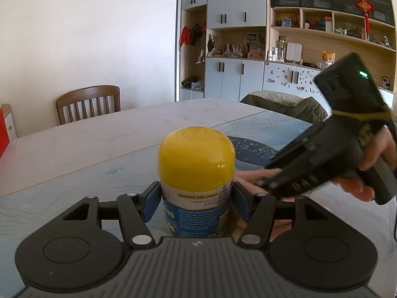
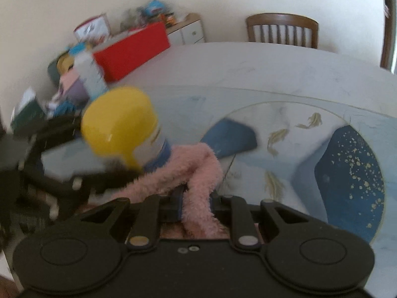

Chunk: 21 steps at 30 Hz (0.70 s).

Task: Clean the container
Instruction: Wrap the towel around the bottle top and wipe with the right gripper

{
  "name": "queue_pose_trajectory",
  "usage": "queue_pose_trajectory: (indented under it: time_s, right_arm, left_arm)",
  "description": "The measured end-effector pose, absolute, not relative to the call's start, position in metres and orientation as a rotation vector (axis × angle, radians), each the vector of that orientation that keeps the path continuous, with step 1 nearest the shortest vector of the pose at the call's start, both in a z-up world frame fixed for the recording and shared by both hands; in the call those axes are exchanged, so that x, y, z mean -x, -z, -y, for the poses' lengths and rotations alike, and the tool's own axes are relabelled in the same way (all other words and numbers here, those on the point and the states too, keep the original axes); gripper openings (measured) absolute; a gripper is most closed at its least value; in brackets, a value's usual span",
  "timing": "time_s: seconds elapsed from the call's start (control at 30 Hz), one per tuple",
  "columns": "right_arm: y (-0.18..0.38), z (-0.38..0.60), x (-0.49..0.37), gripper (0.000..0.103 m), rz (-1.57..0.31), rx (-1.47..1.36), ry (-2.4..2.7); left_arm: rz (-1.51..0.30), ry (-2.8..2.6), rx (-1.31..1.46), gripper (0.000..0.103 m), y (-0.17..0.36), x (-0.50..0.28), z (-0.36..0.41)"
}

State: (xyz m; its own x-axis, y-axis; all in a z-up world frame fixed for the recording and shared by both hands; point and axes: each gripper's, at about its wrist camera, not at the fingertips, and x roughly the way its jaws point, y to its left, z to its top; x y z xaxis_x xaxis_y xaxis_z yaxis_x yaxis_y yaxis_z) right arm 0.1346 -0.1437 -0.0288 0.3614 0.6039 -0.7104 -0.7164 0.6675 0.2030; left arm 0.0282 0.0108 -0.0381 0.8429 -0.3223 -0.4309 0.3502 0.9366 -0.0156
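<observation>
A gummy-vitamin bottle [image 1: 197,186] with a domed yellow cap and blue-white label stands upright between my left gripper's blue pads [image 1: 151,201]; the left gripper [image 1: 196,204] is shut on its body. My right gripper [image 2: 196,206] is shut on a fluffy pink cloth [image 2: 196,173], which drapes against the bottle [image 2: 124,129] low on its side. In the left wrist view the right gripper [image 1: 263,182] comes in from the right, held by a hand [image 1: 372,159], with the pink cloth [image 1: 248,175] just behind the bottle. The right wrist view is motion-blurred.
The bottle sits over a blue patterned mat [image 2: 297,124] on a pale table [image 1: 99,139]. A wooden chair [image 1: 89,104] stands at the far edge. A red box [image 2: 131,49] and clutter lie at the table's left. Cabinets and shelves [image 1: 248,24] fill the back wall.
</observation>
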Motion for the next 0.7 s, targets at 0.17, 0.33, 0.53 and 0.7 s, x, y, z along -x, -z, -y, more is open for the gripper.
queue_pose_trajectory:
  time_s: [0.17, 0.33, 0.53, 0.7]
  right_arm:
    - [0.015, 0.157, -0.104, 0.020, -0.726, 0.281, -0.768]
    - [-0.014, 0.186, -0.083, 0.013, -0.572, 0.155, -0.723]
    - [-0.041, 0.195, -0.063, 0.013, -0.440, 0.037, -0.794]
    - [-0.053, 0.176, -0.055, 0.013, -0.398, 0.030, -0.923]
  left_arm:
    - [-0.444, 0.353, -0.059, 0.062, 0.038, -0.028, -0.010]
    - [-0.442, 0.347, -0.062, 0.062, 0.039, -0.028, -0.009]
    - [-0.439, 0.341, -0.065, 0.062, 0.039, -0.027, -0.010]
    - [-0.439, 0.341, -0.066, 0.062, 0.039, -0.027, -0.011]
